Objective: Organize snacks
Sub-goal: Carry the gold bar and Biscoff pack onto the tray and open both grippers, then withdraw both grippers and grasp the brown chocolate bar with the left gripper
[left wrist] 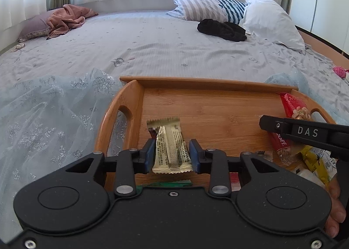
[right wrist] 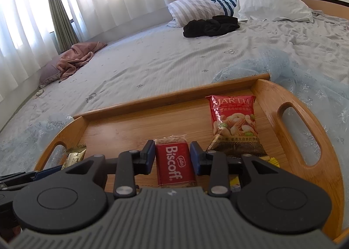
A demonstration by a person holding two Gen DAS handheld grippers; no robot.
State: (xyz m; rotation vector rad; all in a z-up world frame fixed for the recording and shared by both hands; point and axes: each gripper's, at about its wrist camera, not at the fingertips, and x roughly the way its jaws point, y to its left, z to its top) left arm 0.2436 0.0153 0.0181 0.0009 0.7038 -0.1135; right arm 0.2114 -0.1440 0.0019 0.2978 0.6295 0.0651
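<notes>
Left wrist view showed the left gripper (left wrist: 172,155) clenched on a gold snack packet (left wrist: 171,148) above the wooden tray (left wrist: 196,105), at its nine o'clock end. Right gripper (right wrist: 172,157) grasped a red Biscoff packet (right wrist: 175,164); Martha nut bag (right wrist: 234,124) lay at one o'clock.

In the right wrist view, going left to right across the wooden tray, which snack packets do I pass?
Gold wrapped snack → red Biscoff packet → red mixed nuts bag.
</notes>
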